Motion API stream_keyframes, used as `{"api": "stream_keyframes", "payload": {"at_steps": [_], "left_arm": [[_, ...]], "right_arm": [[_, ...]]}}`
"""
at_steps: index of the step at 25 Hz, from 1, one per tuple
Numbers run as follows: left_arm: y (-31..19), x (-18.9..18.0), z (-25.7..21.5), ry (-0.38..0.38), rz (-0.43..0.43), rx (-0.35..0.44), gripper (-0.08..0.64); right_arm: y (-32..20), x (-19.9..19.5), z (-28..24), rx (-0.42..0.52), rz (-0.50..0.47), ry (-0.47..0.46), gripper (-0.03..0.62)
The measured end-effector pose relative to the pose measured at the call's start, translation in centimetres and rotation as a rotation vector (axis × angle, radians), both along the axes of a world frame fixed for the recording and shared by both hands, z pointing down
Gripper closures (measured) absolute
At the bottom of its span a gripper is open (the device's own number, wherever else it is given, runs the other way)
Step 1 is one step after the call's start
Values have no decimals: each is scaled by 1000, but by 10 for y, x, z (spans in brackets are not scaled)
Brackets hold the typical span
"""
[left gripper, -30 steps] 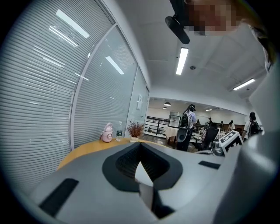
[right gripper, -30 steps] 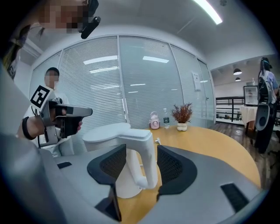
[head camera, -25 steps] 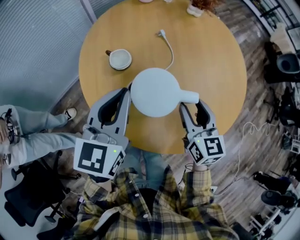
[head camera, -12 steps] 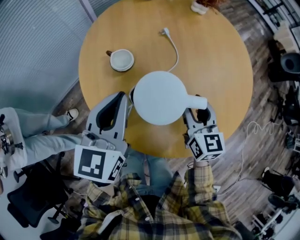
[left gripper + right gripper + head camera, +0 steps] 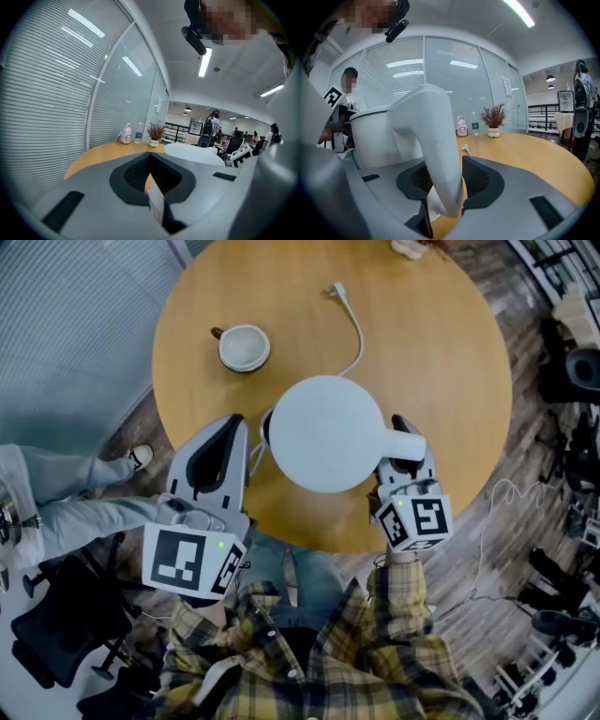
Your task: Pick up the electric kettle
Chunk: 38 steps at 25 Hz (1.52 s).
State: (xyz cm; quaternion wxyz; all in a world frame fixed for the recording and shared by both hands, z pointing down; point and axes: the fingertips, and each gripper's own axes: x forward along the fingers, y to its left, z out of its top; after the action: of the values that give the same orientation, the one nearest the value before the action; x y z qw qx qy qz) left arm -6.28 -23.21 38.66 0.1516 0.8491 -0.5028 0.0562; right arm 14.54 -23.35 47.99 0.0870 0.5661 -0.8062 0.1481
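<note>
The white electric kettle (image 5: pixel 328 432) stands on the round wooden table (image 5: pixel 450 343) near its front edge, with its handle (image 5: pixel 405 443) pointing right. My right gripper (image 5: pixel 399 452) reaches in under that handle. In the right gripper view the handle (image 5: pixel 436 140) runs down between the two dark pads (image 5: pixel 480 180), and the jaws are closing against it. My left gripper (image 5: pixel 238 424) lies just left of the kettle body. Its fingers meet at the tips with nothing between them, and the kettle (image 5: pixel 194 152) shows to its right in the left gripper view.
A white cup (image 5: pixel 244 347) stands at the table's back left. The kettle's cord (image 5: pixel 359 334) runs to a loose plug (image 5: pixel 338 290). A small plant (image 5: pixel 493 123) and a pink bottle (image 5: pixel 461 127) stand at the far edge. A seated person's legs (image 5: pixel 66 512) are left of the table.
My right gripper's jaws have drawn in from wide apart to hug the kettle's handle. Both grippers have sunk a little and edged closer to the kettle.
</note>
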Motion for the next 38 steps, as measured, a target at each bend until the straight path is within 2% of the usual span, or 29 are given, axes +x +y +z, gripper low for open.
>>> {"api": "stream_keyframes", "payload": {"at_steps": [6, 12, 28, 38], "left_arm": [[-5, -4, 4, -4, -5, -8, 558], [-11, -6, 1, 0, -3, -3, 558], [-20, -8, -22, -8, -13, 35, 558], [-19, -3, -43, 2, -14, 72, 558]], "right_arm": [[-9, 0, -5, 41, 41, 21, 475], [-10, 2, -6, 62, 72, 54, 502], [-18, 12, -8, 57, 169, 13, 506], [-23, 18, -43, 89, 142, 9, 505]]}}
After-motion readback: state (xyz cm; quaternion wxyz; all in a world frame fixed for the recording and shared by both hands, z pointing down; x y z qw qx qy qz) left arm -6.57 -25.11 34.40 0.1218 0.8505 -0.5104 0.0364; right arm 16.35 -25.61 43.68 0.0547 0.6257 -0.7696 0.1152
